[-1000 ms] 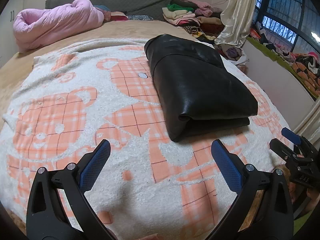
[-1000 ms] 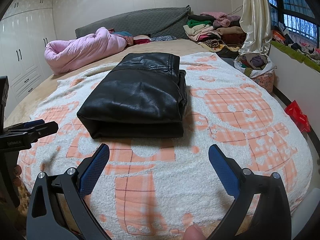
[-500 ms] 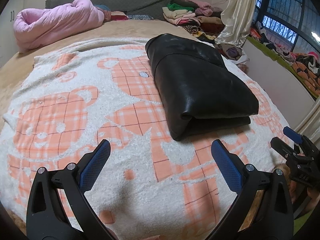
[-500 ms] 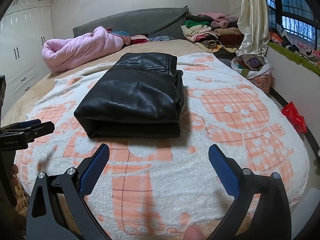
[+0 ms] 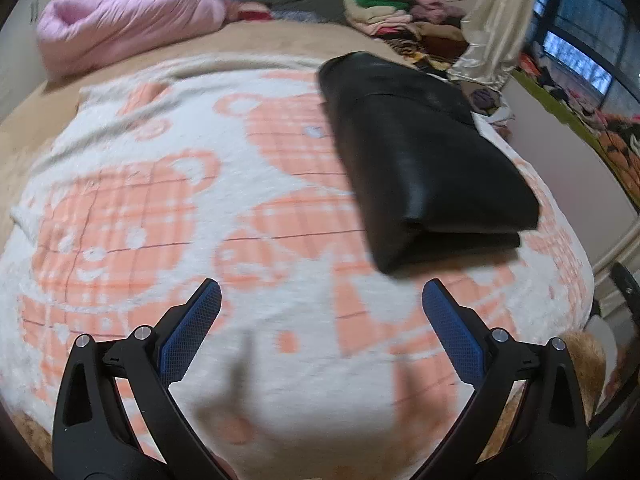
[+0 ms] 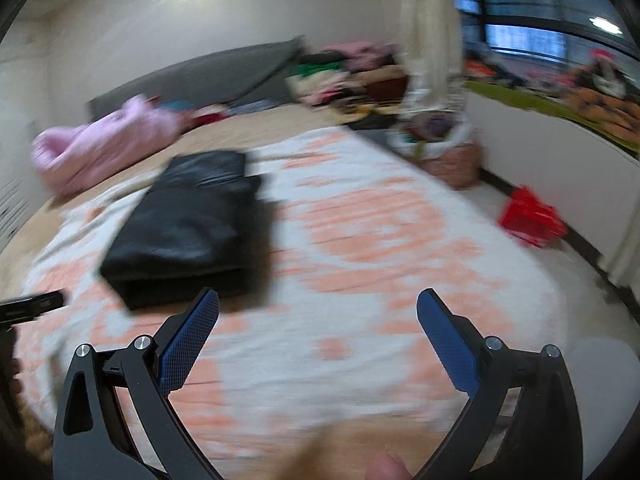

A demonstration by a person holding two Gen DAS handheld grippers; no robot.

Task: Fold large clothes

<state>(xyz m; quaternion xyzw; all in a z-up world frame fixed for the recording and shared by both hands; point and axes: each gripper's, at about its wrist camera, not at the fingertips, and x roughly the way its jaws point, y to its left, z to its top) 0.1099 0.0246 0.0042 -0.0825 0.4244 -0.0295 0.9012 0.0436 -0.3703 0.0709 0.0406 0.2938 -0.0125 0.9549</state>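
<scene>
Sitting folded on the blanket (image 5: 256, 208) is the black jacket (image 5: 424, 160), a thick rectangle, off toward the far right part of the bed (image 5: 280, 40) in the left view. Left tongs (image 5: 320, 328) are spread wide with nothing between them, hovering above the blanket well short of the jacket. Right tongs (image 6: 318, 330) are likewise spread and holding nothing; that view's blurry, jacket (image 6: 192, 224) off to their left.
</scene>
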